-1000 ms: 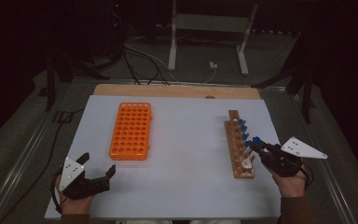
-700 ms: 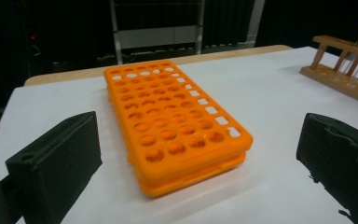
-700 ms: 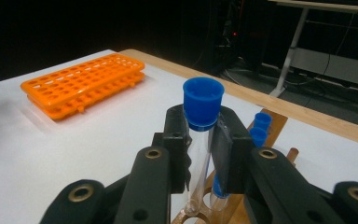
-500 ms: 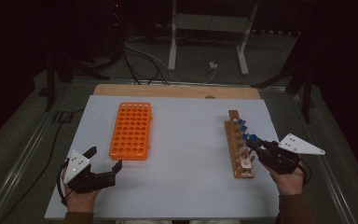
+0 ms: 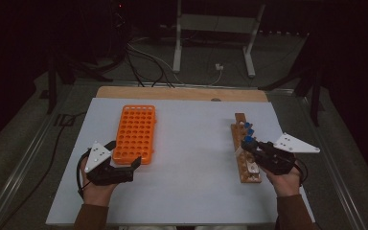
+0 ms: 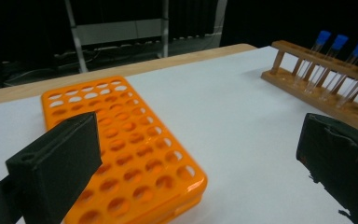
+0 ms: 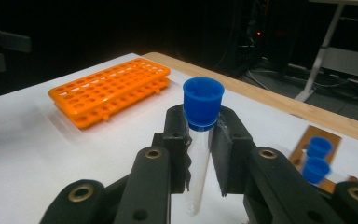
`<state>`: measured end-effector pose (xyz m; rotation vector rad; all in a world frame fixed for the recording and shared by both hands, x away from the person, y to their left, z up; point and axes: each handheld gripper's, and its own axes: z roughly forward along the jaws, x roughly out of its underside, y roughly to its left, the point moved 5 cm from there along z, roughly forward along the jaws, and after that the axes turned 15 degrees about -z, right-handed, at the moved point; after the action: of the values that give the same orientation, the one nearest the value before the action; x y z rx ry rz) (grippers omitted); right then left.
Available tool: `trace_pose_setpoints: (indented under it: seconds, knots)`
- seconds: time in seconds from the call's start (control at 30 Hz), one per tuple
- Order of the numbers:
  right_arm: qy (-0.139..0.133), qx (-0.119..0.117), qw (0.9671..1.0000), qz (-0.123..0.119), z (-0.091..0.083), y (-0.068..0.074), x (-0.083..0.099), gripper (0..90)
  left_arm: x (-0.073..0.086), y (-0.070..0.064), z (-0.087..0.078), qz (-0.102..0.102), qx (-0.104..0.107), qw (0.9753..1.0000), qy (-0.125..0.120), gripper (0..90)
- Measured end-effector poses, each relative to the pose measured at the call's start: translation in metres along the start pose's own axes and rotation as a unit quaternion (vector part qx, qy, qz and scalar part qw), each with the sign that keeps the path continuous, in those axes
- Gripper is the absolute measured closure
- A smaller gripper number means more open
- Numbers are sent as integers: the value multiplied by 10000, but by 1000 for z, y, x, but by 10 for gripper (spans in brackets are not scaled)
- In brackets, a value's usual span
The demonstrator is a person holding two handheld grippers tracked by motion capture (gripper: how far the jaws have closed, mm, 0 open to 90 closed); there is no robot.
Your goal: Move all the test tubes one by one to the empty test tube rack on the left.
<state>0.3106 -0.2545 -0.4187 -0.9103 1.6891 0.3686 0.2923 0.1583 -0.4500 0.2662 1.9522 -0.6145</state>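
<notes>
test tube (image 7: 199, 154), blue-capped, clear, appears empty: clamped upright between the jaws of your right gripper (image 7: 200, 144), the pads closing on the glass just under the cap (image 7: 203, 101). held this high on the body, the tube hangs plumb and its tip stays free, which should suit lowering it into a hole. in the high view the right gripper (image 5: 253, 148) and its tube sit over the near half of the wooden rack (image 5: 247, 173), so the tube is lifted clear of its slot or nearly so; you cannot tell which from these views.

left gripper (image 6: 200, 154): jaws spread wide, holding nothing. you have it parked at the near right corner of the orange rack (image 6: 121, 144), low over the table, one jaw beside the rack's edge. judged purpose: ready to steady the rack or take the tube.

wooden rack, right side of the white table (image 5: 191, 143): holds several more blue-capped tubes (image 6: 339, 60) leaning in a row at its far end; near slots look vacant.

orange rack (image 5: 135, 133), left of centre, well apart from the wooden one: many round holes in a grid, all of them empty. likely the destination, lying lengthwise away from you.

beyond the table: a wooden board edge (image 5: 182, 92), cables (image 5: 143, 55) and a stand's legs (image 5: 211, 43) on the dark floor.
</notes>
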Motion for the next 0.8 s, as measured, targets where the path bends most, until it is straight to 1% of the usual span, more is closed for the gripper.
trace_pose_setpoints:
  seconds: [0.03,0.1,0.2,0.43,0.57,0.6,0.7,0.8]
  knots:
    - [8,-56,10000,0,5,2,-1,768,-1,-2,2,15,31,10000,-5,6]
    - [12,-80,10000,-4,7,3,-1,768,-3,-6,6,36,82,10000,-13,6]
    - [-2,-166,9999,-21,15,8,-5,768,-4,-11,12,41,153,9999,1,6]
    - [9,-305,9995,-69,26,16,-9,768,-2,-23,26,57,317,9994,96,6]
    - [2,-379,9992,-90,31,19,-13,768,-3,-30,34,189,356,9990,206,6]
    - [-9,-401,9992,-85,32,20,-14,767,-3,-31,36,191,365,9989,221,7]
    - [-58,-478,9988,-64,36,23,-18,768,-4,-37,42,203,442,9986,229,6]
    - [-52,-539,9985,-108,42,27,-23,767,-5,-44,47,250,566,9978,240,10]
